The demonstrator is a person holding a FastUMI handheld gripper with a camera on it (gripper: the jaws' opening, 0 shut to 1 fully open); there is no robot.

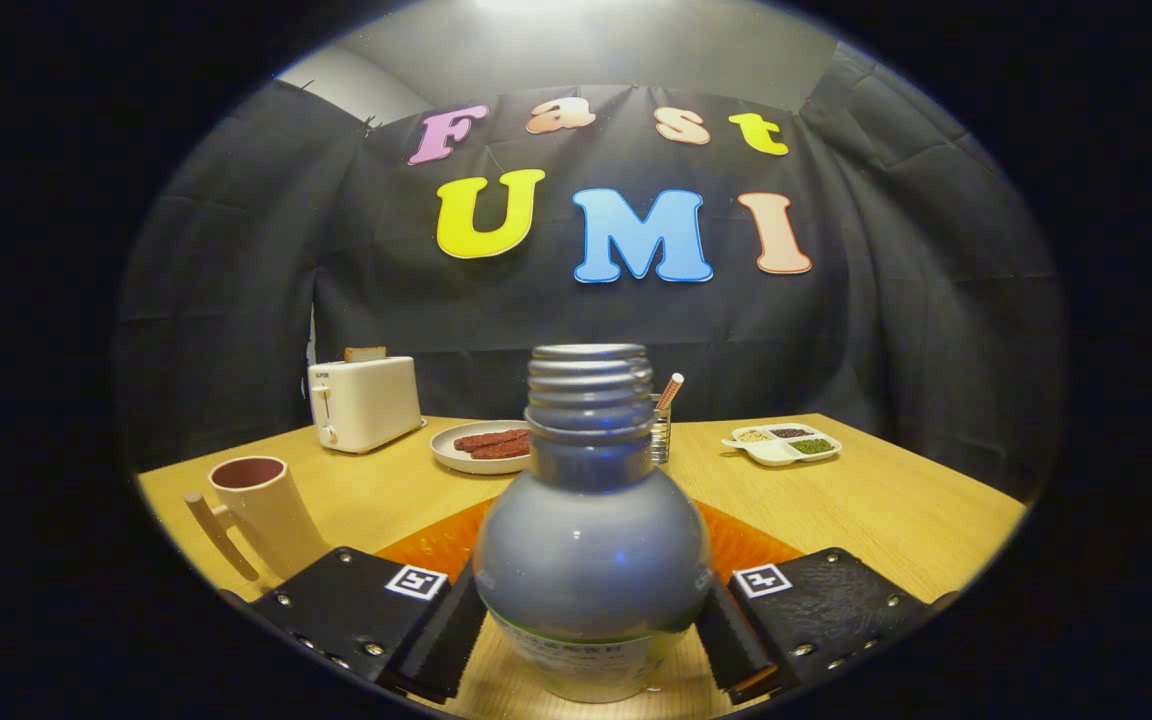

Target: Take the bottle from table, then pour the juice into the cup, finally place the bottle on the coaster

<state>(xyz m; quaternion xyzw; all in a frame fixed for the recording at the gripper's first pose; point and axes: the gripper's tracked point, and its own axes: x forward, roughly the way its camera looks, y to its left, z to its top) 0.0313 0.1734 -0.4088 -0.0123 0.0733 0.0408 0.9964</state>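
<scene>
Bottle (591, 560) stands upright, open neck pointing up, gripper (591, 630) jaws clamped on its sides.

- The gripper (591, 620) has its two fingers pressed on the sides of the bottle (591, 560).
- The bottle stands up straight with no cap on.
- An orange coaster (736, 545) lies behind the bottle.
- A cup (256, 515) stands near the left finger.
- Beyond them are a toaster (364, 402) and a plate (481, 447).
</scene>
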